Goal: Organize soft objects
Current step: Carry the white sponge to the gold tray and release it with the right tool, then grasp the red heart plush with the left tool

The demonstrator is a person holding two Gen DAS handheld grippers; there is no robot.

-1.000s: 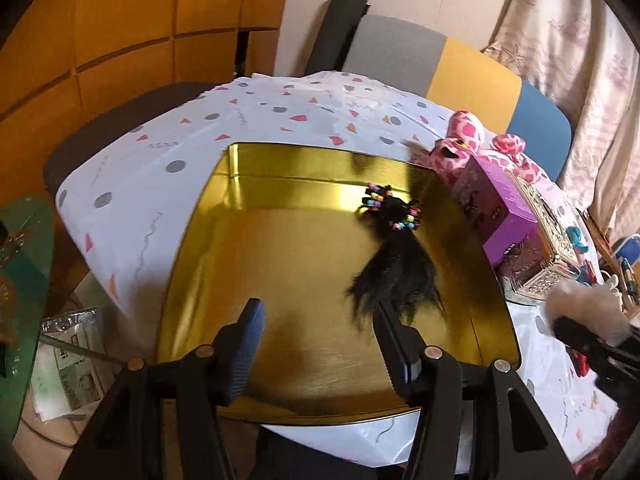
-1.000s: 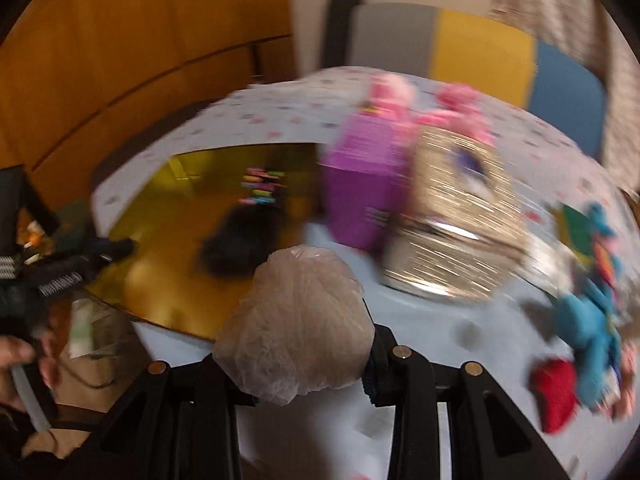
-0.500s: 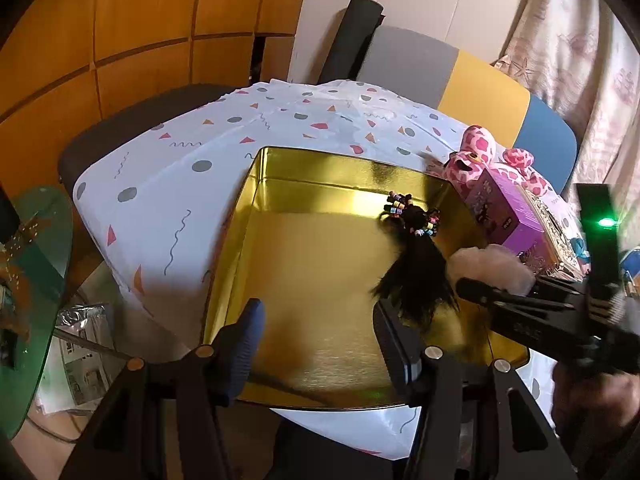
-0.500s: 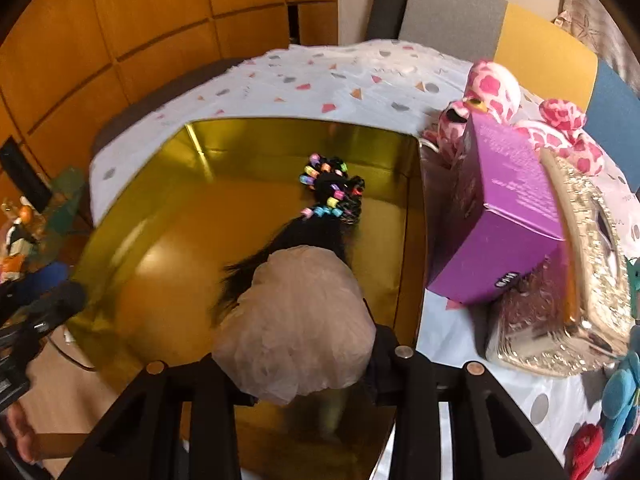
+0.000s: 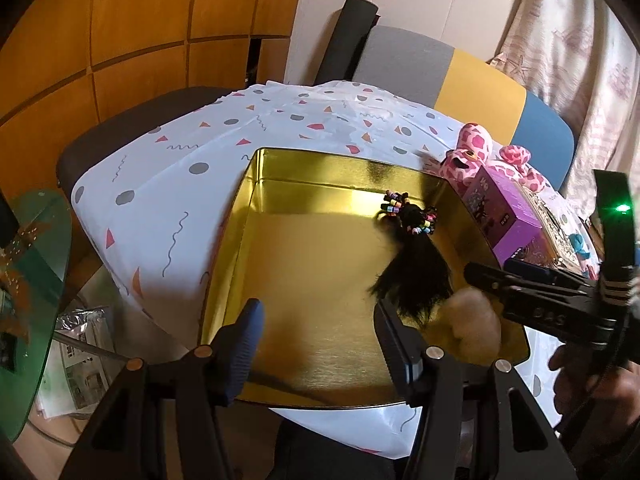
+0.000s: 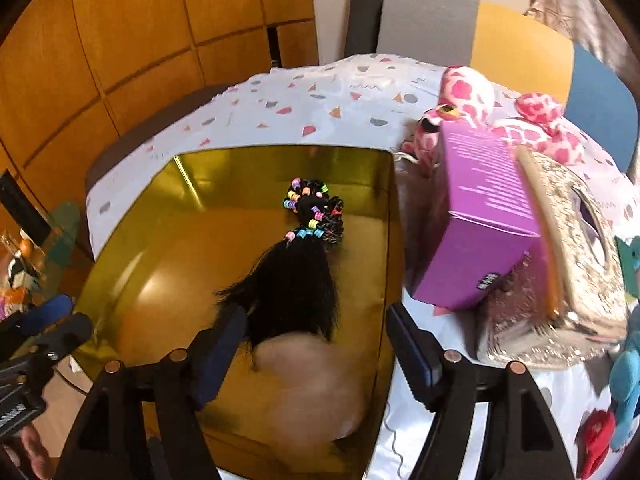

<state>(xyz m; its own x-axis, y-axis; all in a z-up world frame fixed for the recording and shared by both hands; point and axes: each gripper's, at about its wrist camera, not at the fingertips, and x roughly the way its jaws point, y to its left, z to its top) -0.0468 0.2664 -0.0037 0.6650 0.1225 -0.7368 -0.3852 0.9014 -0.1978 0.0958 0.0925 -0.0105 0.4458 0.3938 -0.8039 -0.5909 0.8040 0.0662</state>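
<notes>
A gold tray (image 5: pixel 320 264) (image 6: pixel 160 248) lies on the patterned tablecloth. Inside it rests a black hair tuft with coloured beads (image 5: pixel 416 264) (image 6: pixel 300 272). A beige fluffy pom-pom (image 6: pixel 316 384) (image 5: pixel 476 316), blurred, lies in the tray's near right corner, just below the tuft. My right gripper (image 6: pixel 318 344) (image 5: pixel 492 276) hovers over that corner, its jaws opening, and the pom-pom sits low between them with the pads clear of it. My left gripper (image 5: pixel 320 332) stands open and empty above the tray's near edge.
Right of the tray stand a purple box (image 6: pixel 480 216), a glittery silver box (image 6: pixel 576 264) and a pink spotted plush (image 6: pixel 468 96). Blue and red soft toys (image 6: pixel 628 384) lie at the far right. A glass side table (image 5: pixel 28 280) is at the left, a chair behind.
My right gripper came in from the right over the tray, then its jaws spread and the pom-pom dropped out of the grip into the tray. The left gripper stayed open.
</notes>
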